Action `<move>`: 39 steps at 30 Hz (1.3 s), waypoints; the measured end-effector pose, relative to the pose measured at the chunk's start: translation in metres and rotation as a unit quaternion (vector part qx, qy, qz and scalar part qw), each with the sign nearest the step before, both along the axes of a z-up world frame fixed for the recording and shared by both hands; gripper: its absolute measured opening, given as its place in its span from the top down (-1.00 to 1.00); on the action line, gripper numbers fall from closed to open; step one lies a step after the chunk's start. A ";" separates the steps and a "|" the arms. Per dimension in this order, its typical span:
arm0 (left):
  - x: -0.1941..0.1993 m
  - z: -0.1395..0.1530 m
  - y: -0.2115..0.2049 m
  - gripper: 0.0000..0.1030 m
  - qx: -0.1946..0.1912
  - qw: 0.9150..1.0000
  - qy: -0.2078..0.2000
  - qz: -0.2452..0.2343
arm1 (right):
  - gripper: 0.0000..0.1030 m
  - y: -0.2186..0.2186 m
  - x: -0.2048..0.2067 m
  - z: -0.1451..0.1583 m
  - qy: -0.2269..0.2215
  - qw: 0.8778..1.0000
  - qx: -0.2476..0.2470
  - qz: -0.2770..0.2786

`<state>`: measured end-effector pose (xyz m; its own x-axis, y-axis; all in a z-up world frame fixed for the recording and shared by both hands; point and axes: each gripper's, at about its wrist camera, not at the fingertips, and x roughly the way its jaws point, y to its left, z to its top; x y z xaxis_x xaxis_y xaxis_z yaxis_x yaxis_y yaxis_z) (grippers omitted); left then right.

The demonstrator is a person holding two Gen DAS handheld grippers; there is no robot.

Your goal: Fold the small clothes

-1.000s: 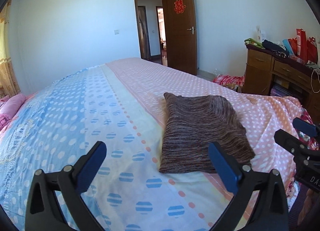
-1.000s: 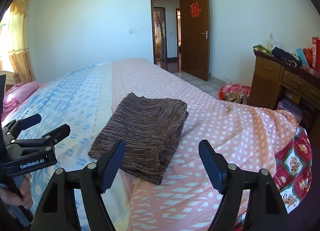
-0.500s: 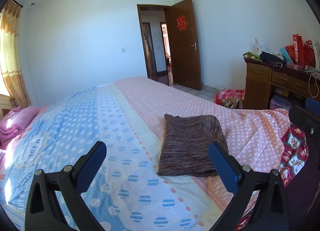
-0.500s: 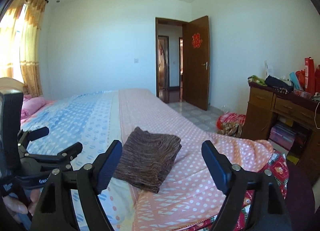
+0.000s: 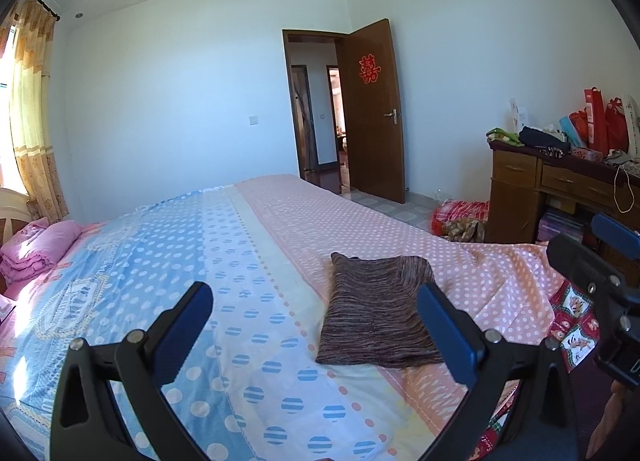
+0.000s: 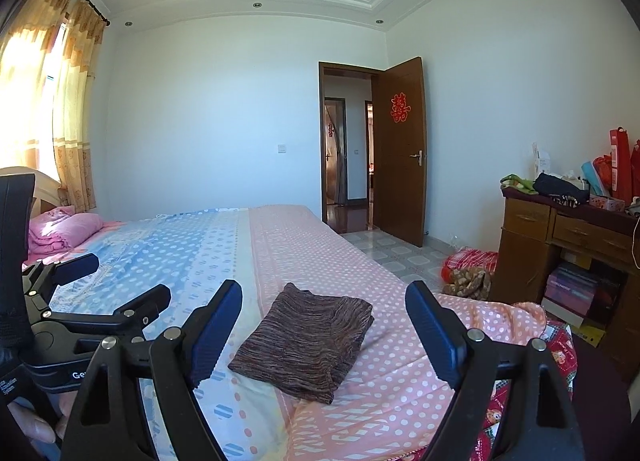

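2 grippers, the left gripper (image 5: 314, 323) and right gripper (image 6: 324, 325), hang wide open and empty above the near bed (image 6: 280, 233) edge, the folded brown knit garment (image 6: 306, 341) lying flat beyond them, apparently finished, so next likely means fetching another piece.

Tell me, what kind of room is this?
Most likely a bedroom in a home: a big bed with a dotted cover, a pink pillow by the curtained window, and a wooden desk.

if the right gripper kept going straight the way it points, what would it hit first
Probably the folded brown garment on the bed: it lies ahead between the open fingers. Depth is unclear, though.
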<state>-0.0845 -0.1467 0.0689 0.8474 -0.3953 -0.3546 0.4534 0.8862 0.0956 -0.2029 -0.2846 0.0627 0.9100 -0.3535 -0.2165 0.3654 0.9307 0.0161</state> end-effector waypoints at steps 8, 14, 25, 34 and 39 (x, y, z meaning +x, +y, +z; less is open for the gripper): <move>0.001 -0.002 0.000 -1.00 0.001 1.000 0.007 0.000 | -0.64 -0.005 0.002 -0.005 0.004 1.000 0.013 -0.003; 0.001 -0.001 0.000 -1.00 0.002 1.000 0.007 0.001 | -0.64 -0.005 0.001 -0.004 0.003 1.000 0.014 -0.004; 0.002 -0.002 0.000 -1.00 0.005 1.000 0.010 0.001 | -0.64 -0.007 0.000 -0.005 0.003 1.000 0.019 -0.007; 0.003 -0.003 0.001 -1.00 0.004 1.000 0.009 0.000 | -0.64 -0.008 -0.001 -0.004 0.001 1.000 0.020 -0.010; 0.003 -0.003 0.002 -1.00 0.005 1.000 0.010 0.000 | -0.65 -0.008 -0.001 -0.005 0.001 1.000 0.021 -0.010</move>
